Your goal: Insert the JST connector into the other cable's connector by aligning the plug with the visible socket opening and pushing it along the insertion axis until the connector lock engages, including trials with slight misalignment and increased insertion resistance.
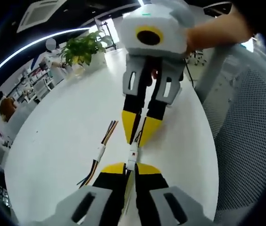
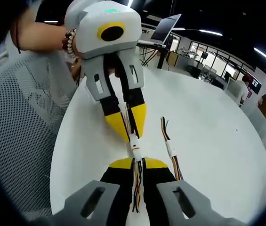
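Left gripper (image 1: 130, 168) and right gripper (image 2: 139, 162) face tip to tip, fingers clamped on joined white connector (image 2: 135, 149); long axis 12-6 o'clock. Spare cable (image 2: 170, 149) on white table (image 2: 208, 122), 3 o'clock.

In the left gripper view, the joined white connectors (image 1: 133, 154) at frame centre are too small to tell whether the lock has caught. The near tongs (image 1: 132, 170) hide the wires behind them, and the frame's bottom edge cuts off their bodies. In the right gripper view, the connector pair (image 2: 135, 147) is pinched between both tongs' yellow tips, its seam hidden. The spare cable's (image 2: 170, 147) lower end passes behind the near tongs (image 2: 140, 162) at lower centre.
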